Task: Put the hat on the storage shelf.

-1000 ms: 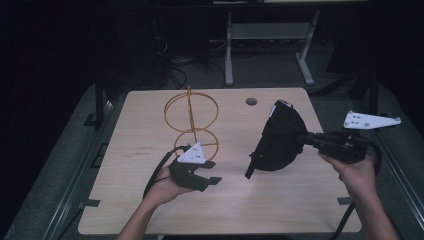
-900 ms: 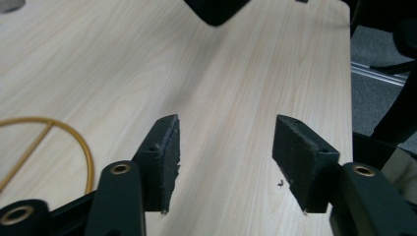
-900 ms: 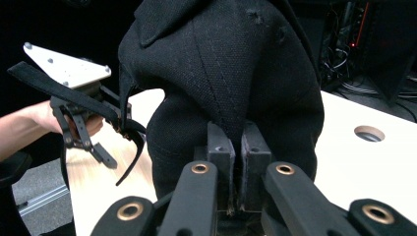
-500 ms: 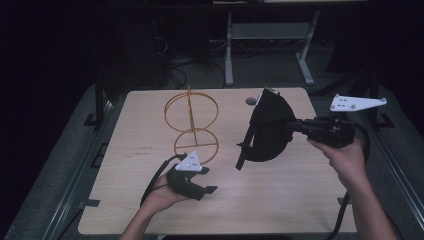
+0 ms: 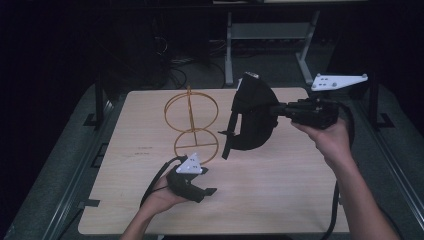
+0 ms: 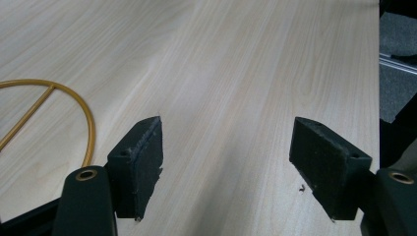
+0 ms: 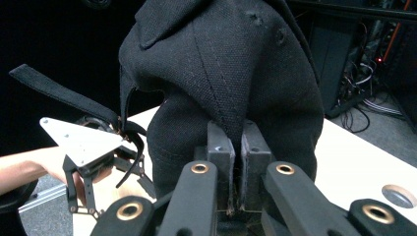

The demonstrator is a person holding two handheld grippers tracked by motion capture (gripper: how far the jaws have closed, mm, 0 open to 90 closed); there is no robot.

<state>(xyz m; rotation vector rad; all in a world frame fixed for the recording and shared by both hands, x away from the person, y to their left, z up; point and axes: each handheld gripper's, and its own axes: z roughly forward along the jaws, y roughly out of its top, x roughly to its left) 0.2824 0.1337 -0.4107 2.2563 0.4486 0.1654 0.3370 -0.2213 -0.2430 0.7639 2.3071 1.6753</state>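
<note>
Bench (image 5: 280,200): under both my hand-held grippers.
Cap (image 5: 252,117): black, pinched in my right hand-held gripper (image 5: 280,107), off the bench.
Wire stand (image 5: 192,125): just beyond my left hand-held gripper (image 5: 210,182); its jaws were just opening, now wide, nothing btwn.

Probably a lab: a bare wooden table (image 5: 280,200), loose cables (image 5: 185,62) and metal stand legs (image 5: 227,55) behind.

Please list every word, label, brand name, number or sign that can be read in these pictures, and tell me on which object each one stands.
None can be read.
Black cap: plain fabric, no logo or lettering on the side that shows.
Small pale patch on top of the cap: too small and blurred to tell if it bears text.
Faint dark marks on the wooden table: too small to read.
Gold wire stand: no label.
</note>
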